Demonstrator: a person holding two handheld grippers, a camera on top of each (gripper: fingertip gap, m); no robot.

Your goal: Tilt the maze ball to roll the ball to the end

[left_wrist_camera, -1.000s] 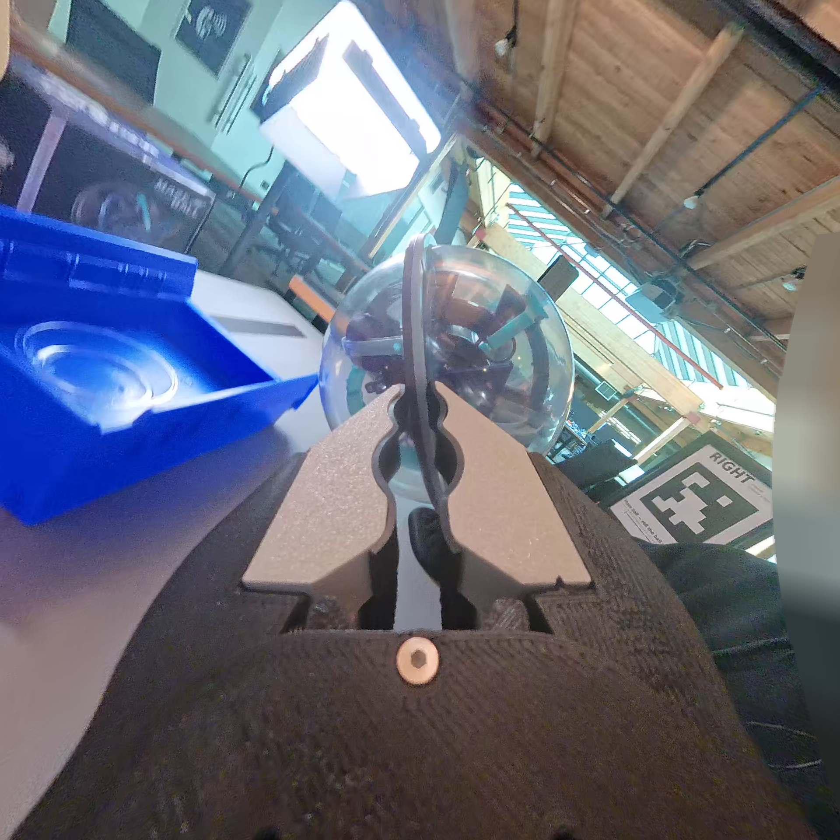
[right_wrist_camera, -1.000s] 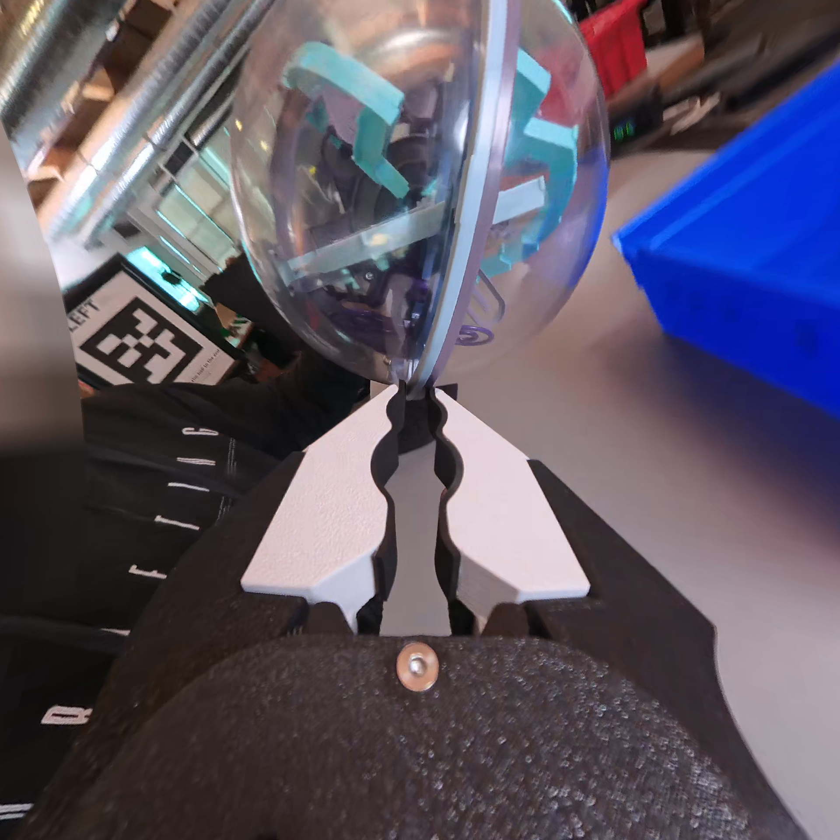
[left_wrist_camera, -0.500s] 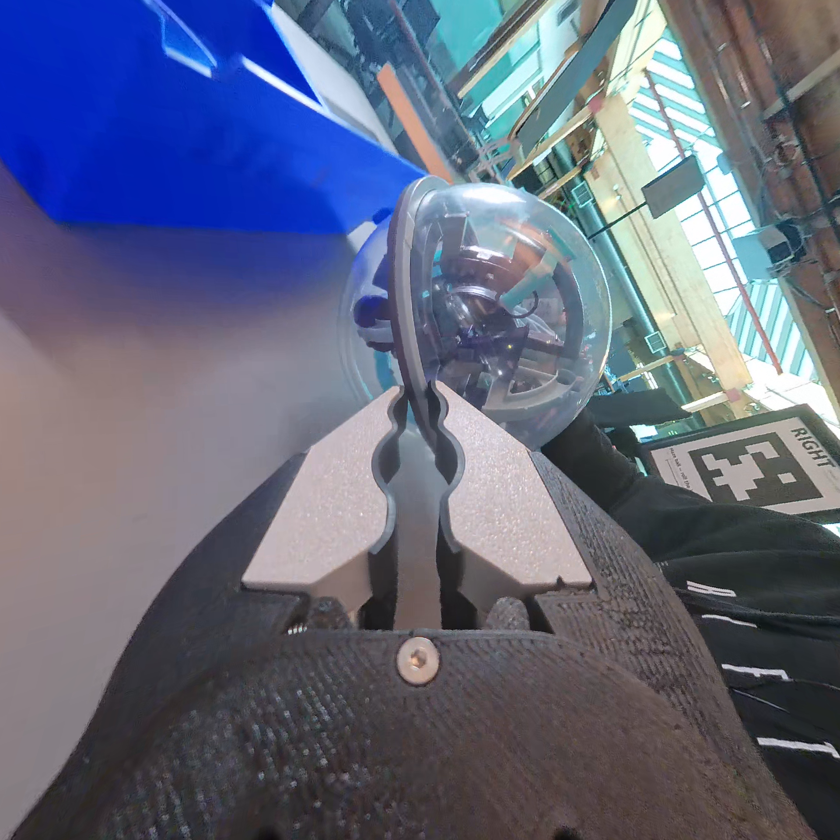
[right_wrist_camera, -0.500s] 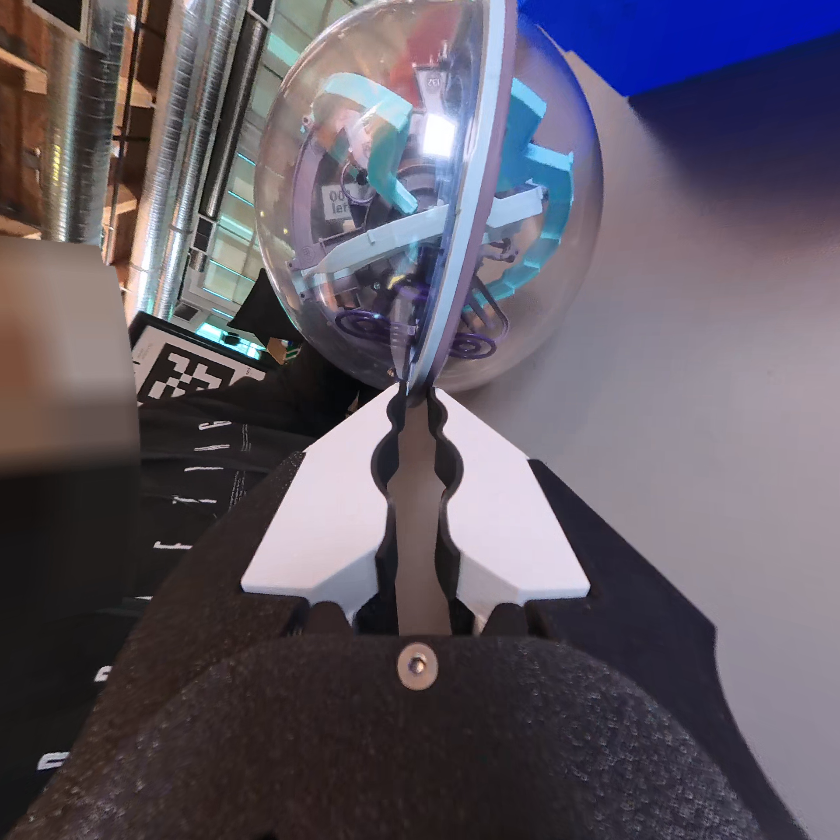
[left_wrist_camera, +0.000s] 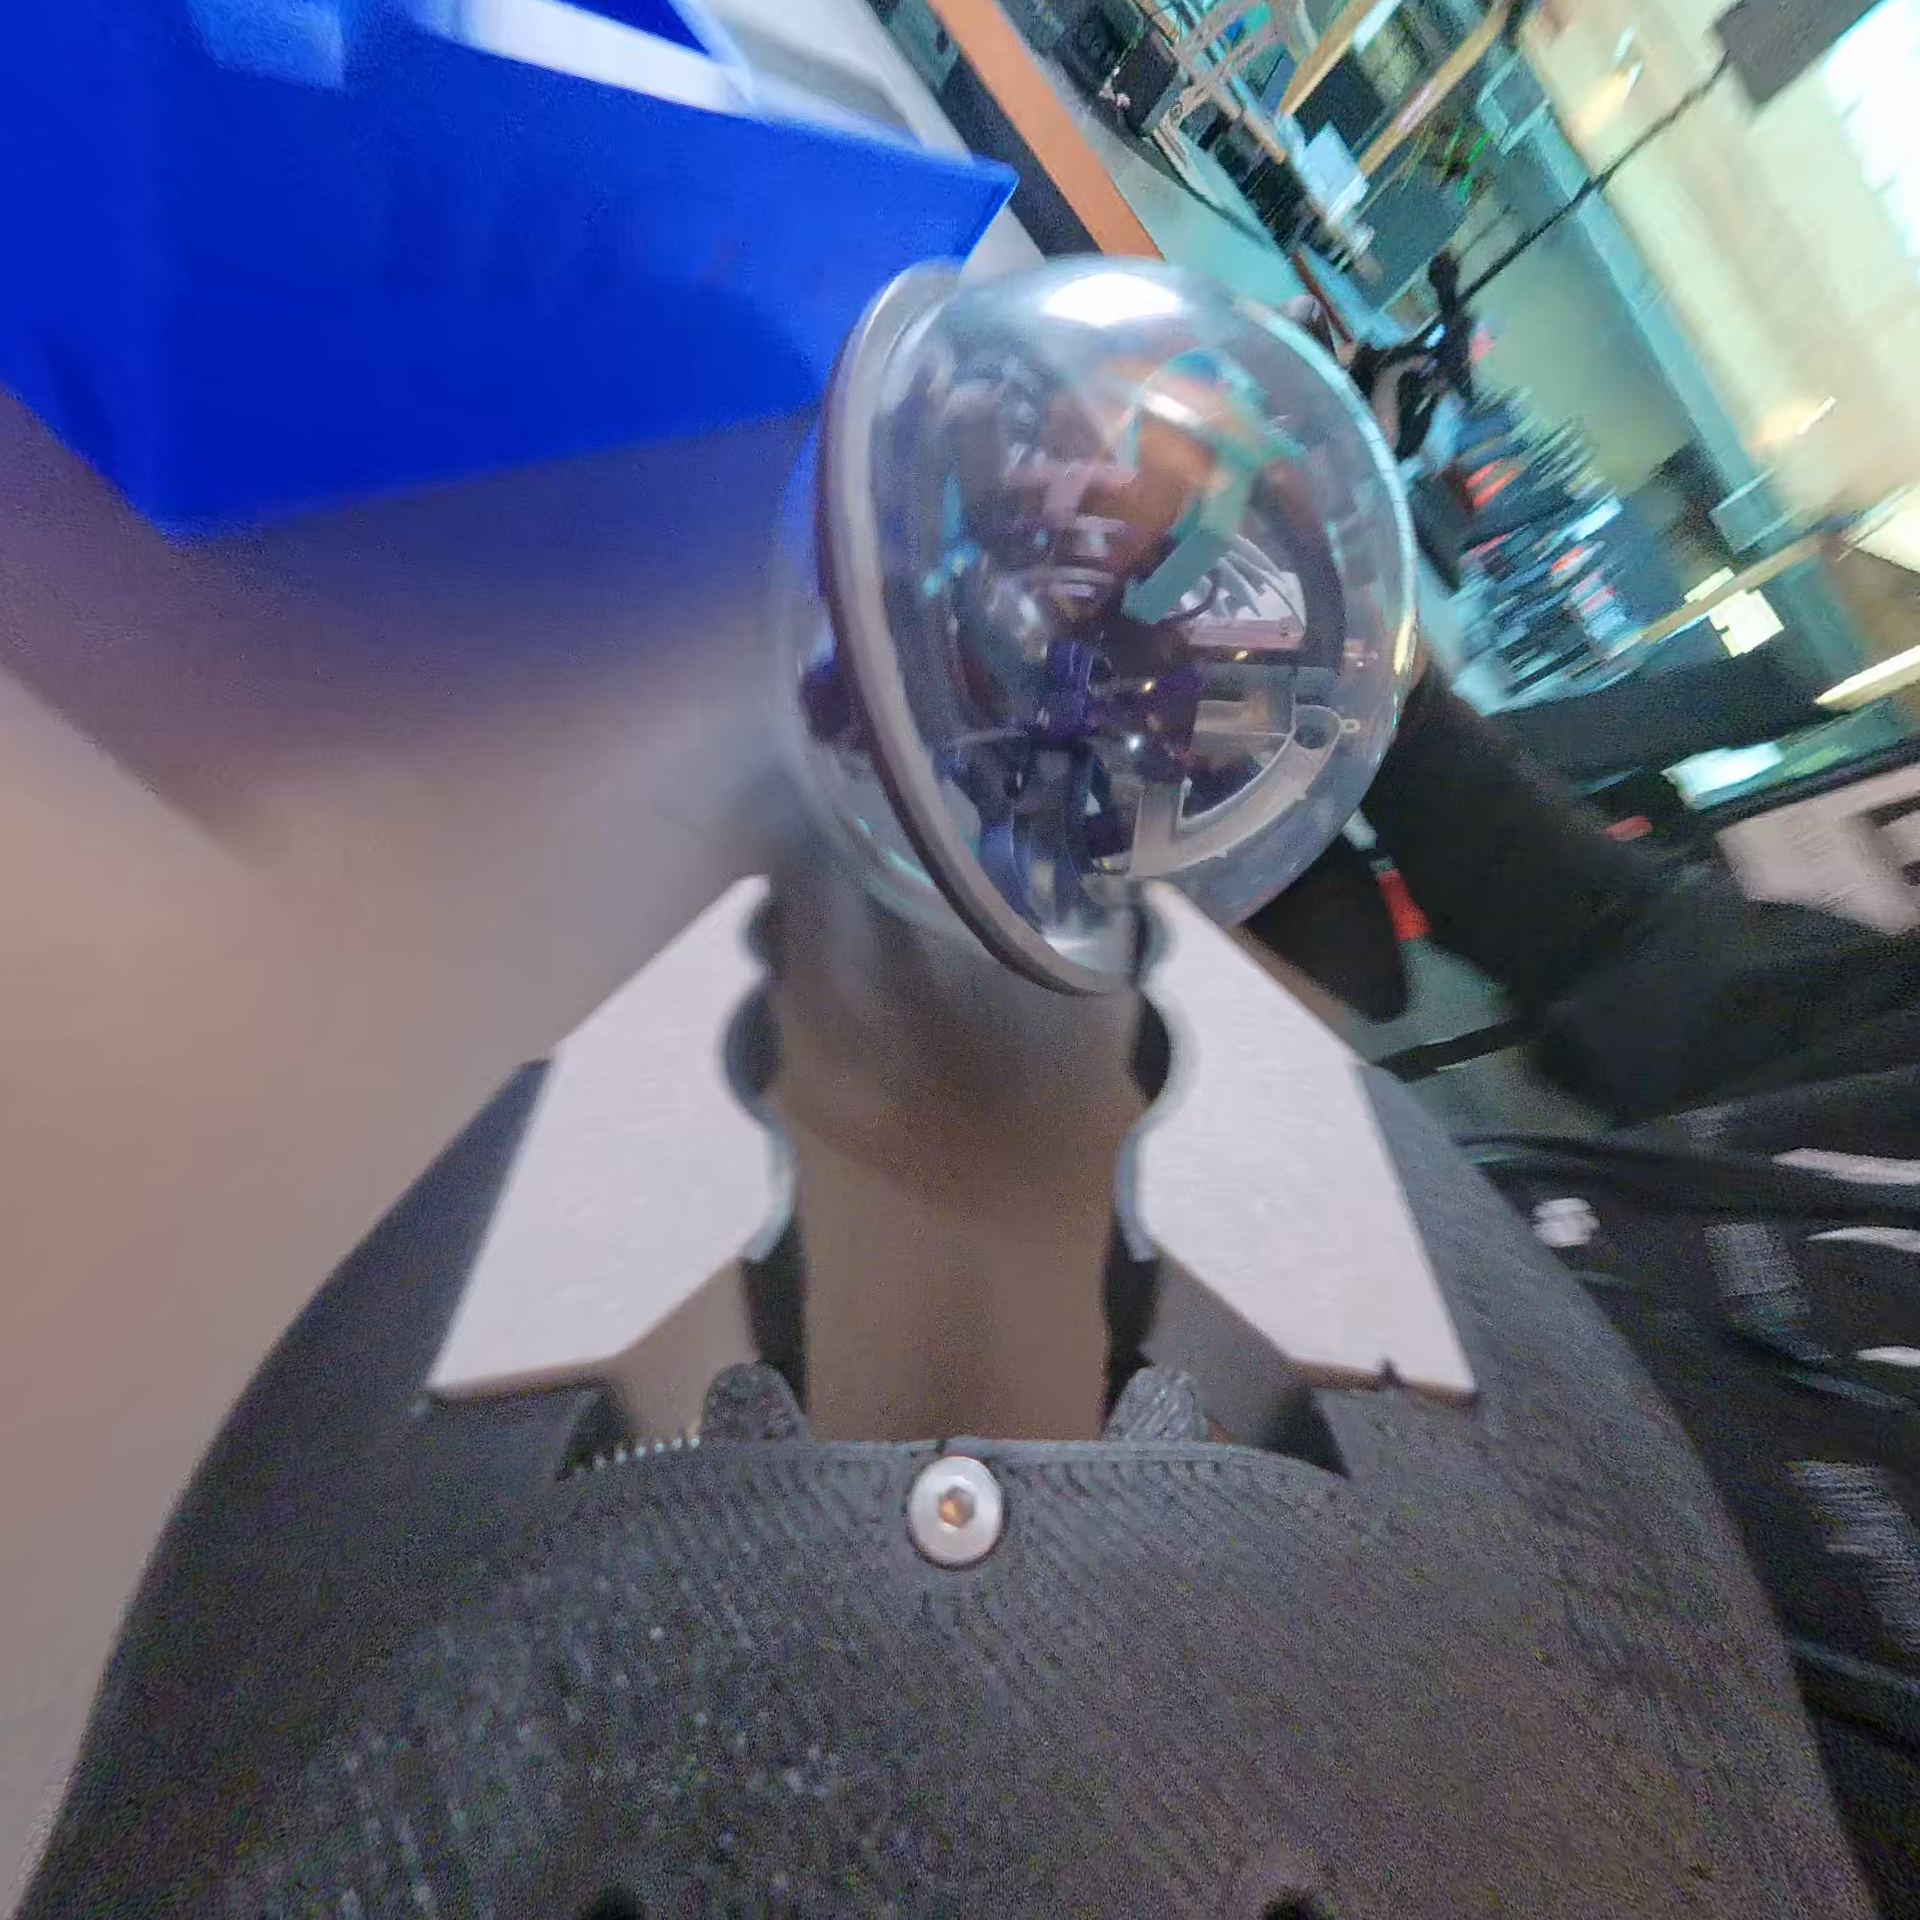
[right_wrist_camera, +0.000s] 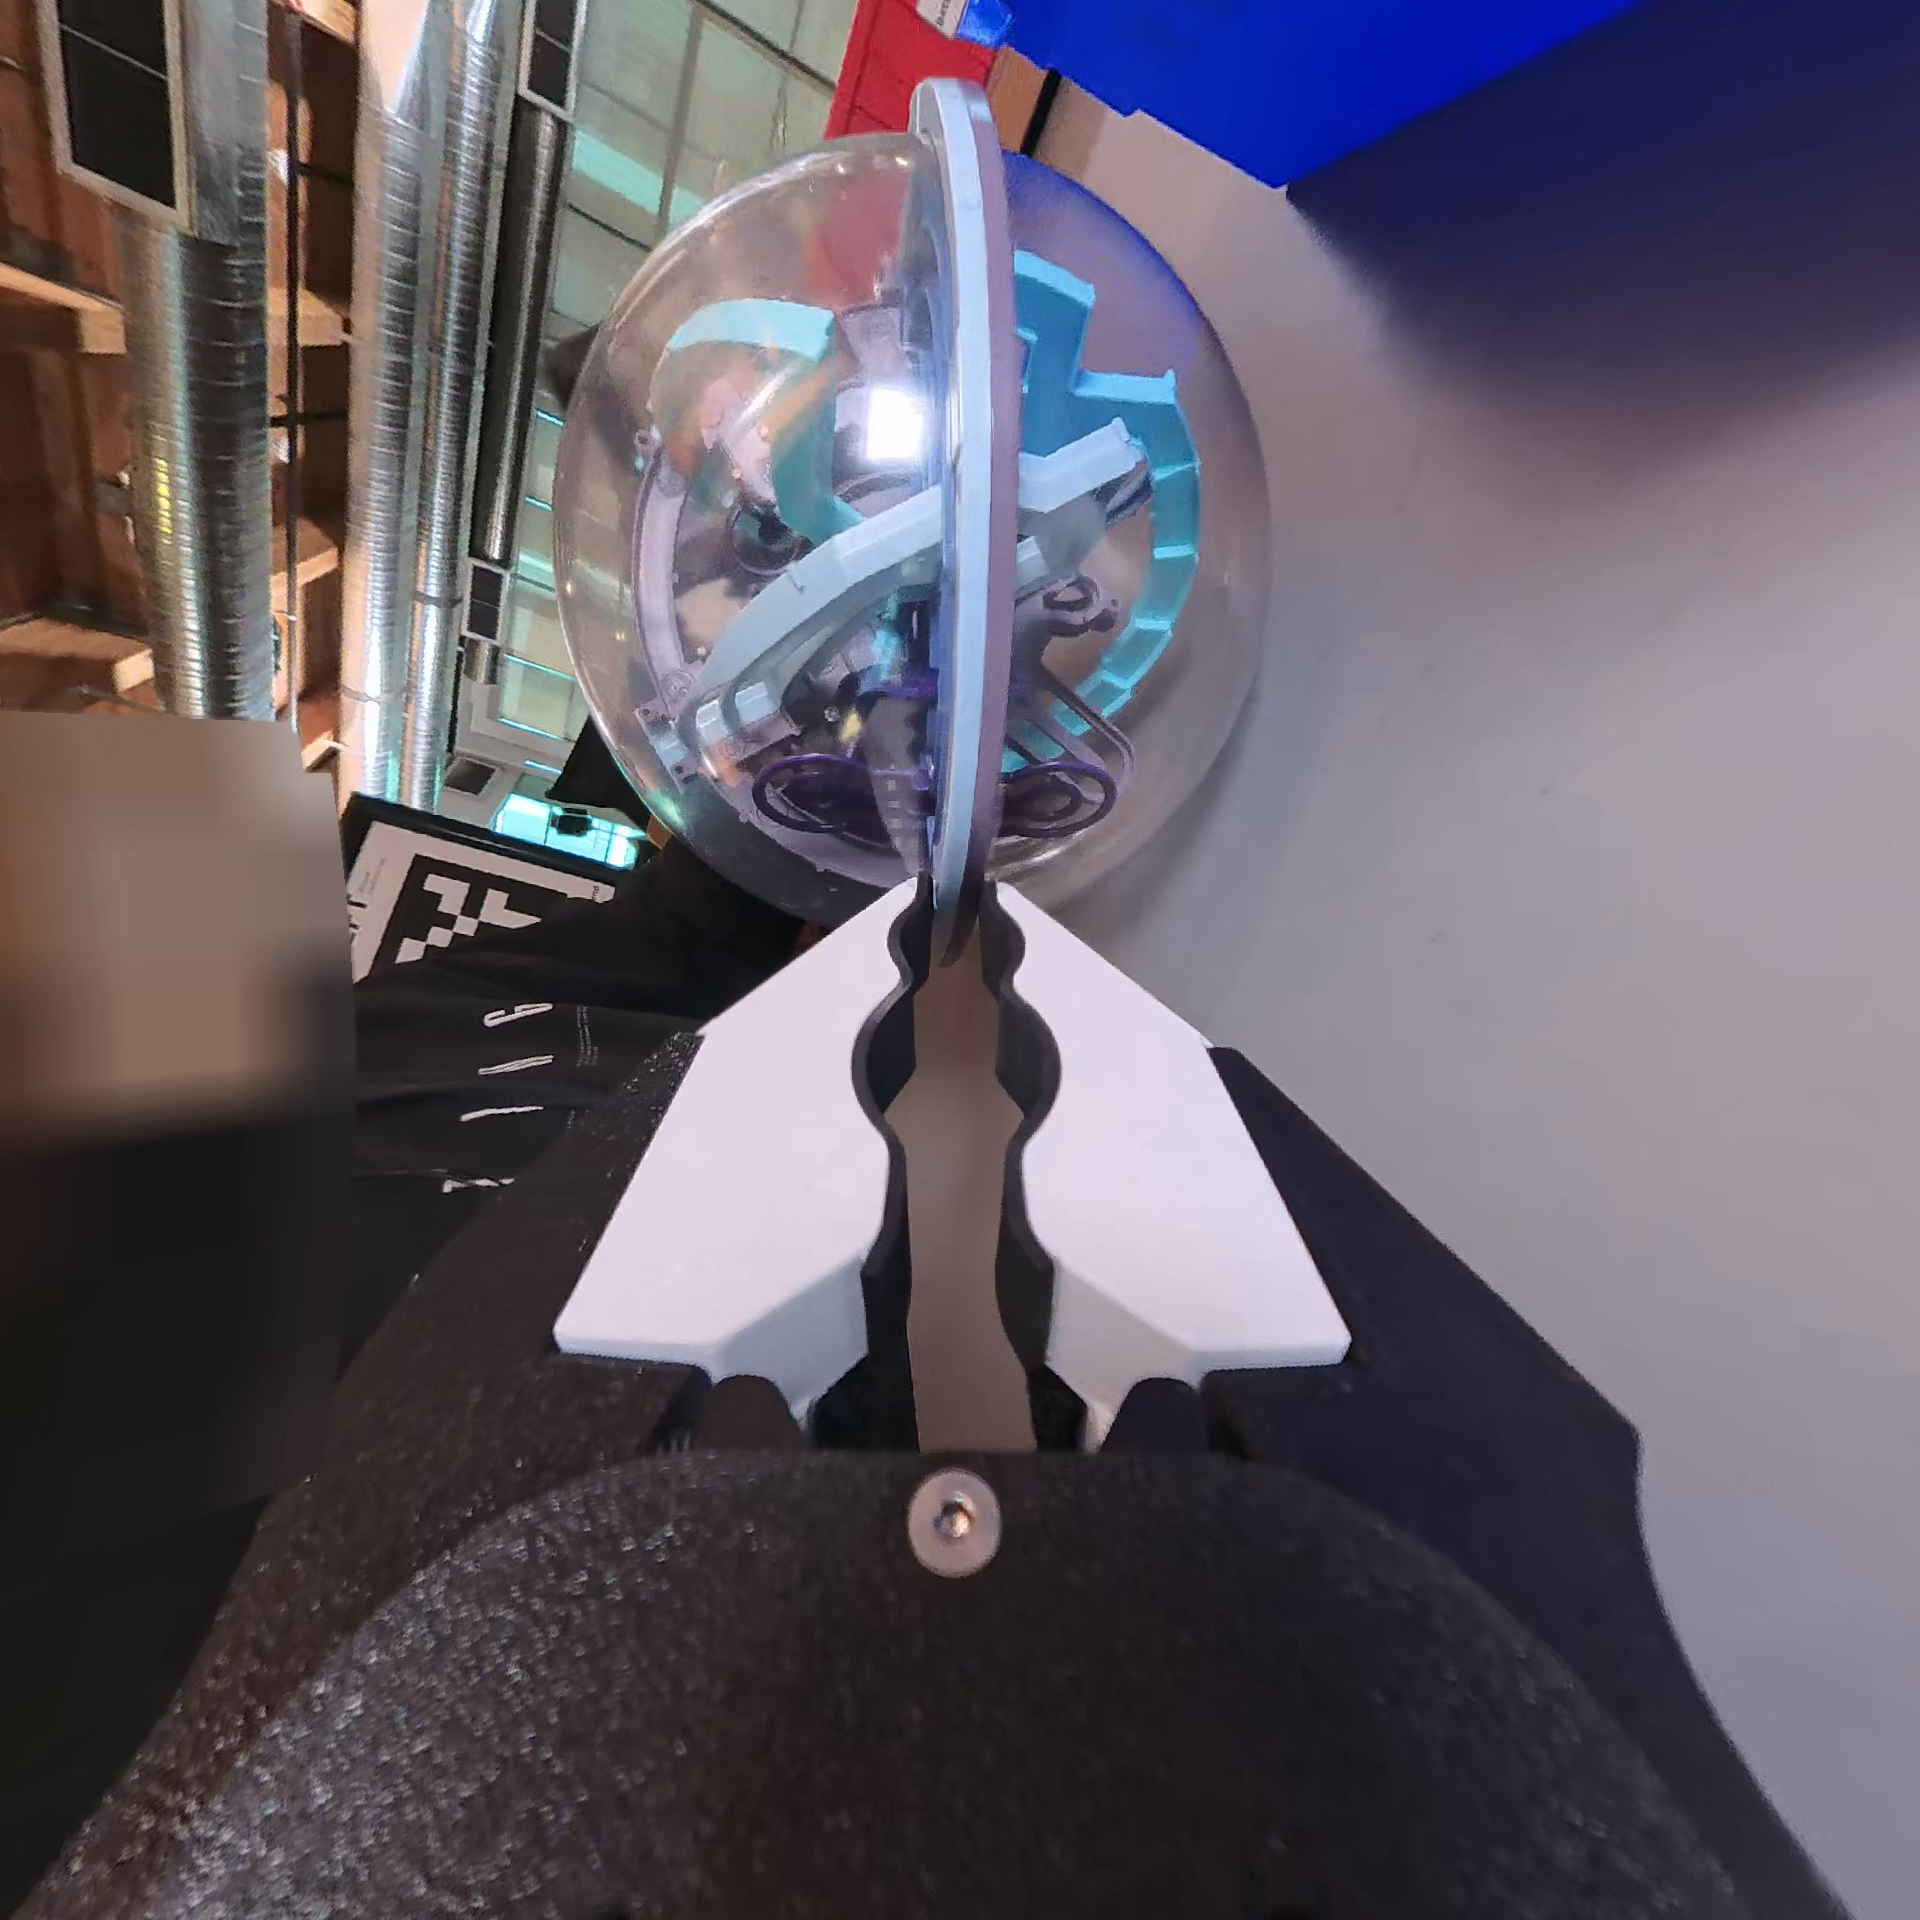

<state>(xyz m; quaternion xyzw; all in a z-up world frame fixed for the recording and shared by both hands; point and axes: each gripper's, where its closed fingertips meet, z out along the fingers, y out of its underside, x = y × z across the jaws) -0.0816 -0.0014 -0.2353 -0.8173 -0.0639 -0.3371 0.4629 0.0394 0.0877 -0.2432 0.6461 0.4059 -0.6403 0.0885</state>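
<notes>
Right gripper (right_wrist_camera: 954, 914) pinches the grey rim of the clear maze ball (right_wrist_camera: 810, 520), held up off the table (right_wrist_camera: 1558, 831). Left gripper (left_wrist_camera: 951, 914) spread wide, ball's rim btwn its tips. Blue bin (left_wrist_camera: 416, 260) behind.

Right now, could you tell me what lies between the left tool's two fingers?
In the left wrist view, the left tool stands open. Between its fingers shows mostly bare table; the maze ball's rim dips in beside the right-hand finger.

A pale grey counter (right_wrist_camera: 1558, 831) carries a blue bin (left_wrist_camera: 416, 260); silver ducts (right_wrist_camera: 197, 416) cross wooden ceiling boards (right_wrist_camera: 62, 468).
</notes>
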